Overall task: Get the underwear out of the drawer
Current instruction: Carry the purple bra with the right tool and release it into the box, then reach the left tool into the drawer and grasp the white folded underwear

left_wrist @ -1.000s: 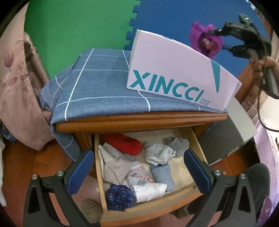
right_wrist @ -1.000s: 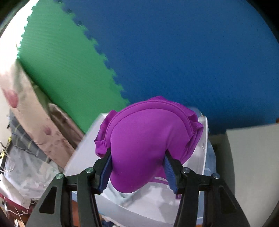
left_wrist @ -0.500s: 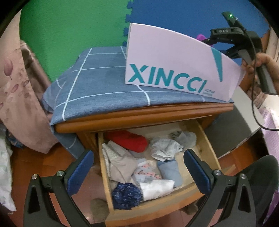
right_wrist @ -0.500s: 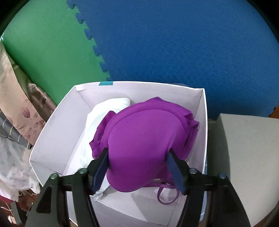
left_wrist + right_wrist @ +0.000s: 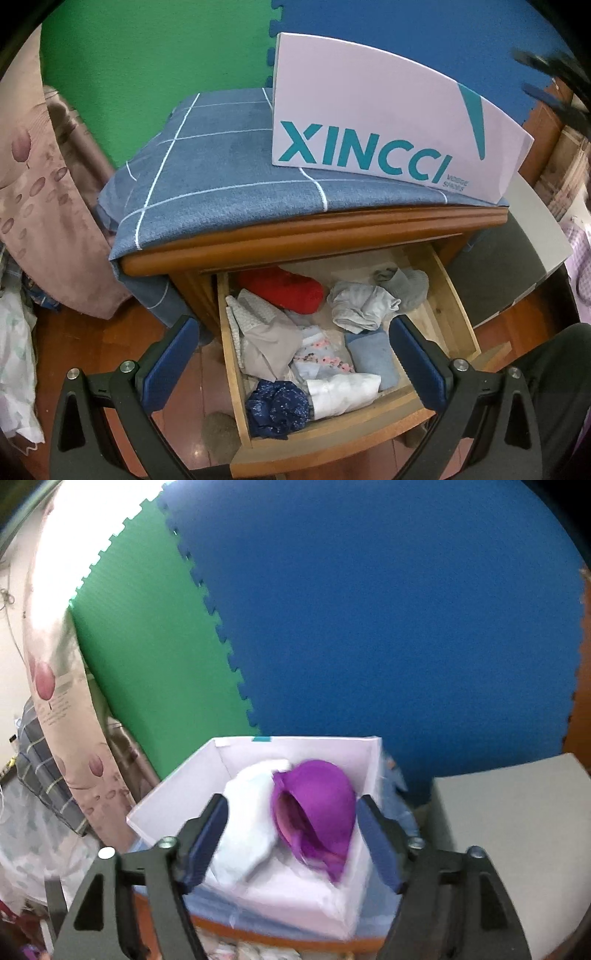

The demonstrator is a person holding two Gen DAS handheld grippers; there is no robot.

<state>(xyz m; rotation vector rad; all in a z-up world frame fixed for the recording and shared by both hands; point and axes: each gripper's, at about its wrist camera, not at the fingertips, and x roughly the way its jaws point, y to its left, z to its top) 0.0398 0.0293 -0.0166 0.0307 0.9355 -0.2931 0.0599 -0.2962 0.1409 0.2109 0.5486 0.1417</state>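
Observation:
The wooden drawer (image 5: 458,295) stands pulled out, holding several folded garments: a red one (image 5: 284,290), a pale grey one (image 5: 360,306), a navy one (image 5: 277,408). My left gripper (image 5: 291,365) hovers open above it with nothing between its fingers. In the right wrist view a purple bra (image 5: 317,812) lies inside the white box (image 5: 369,775) beside a white garment (image 5: 251,819). My right gripper (image 5: 291,838) is pulled back from the box, its jaws opening, with the bra lying free beyond the pads. It shows blurred at the left wrist view's top right (image 5: 550,77).
The white box (image 5: 388,125) marked XINCCI sits on a blue checked cloth (image 5: 207,166) covering the cabinet top. A grey box (image 5: 524,258) stands to the right of the cabinet. Green and blue foam mats (image 5: 369,609) line the wall; a floral curtain (image 5: 33,177) hangs left.
My right gripper carried the purple bra over the white box, opened, let it drop inside, and drew back. The left gripper tilted slightly, staying above the drawer.

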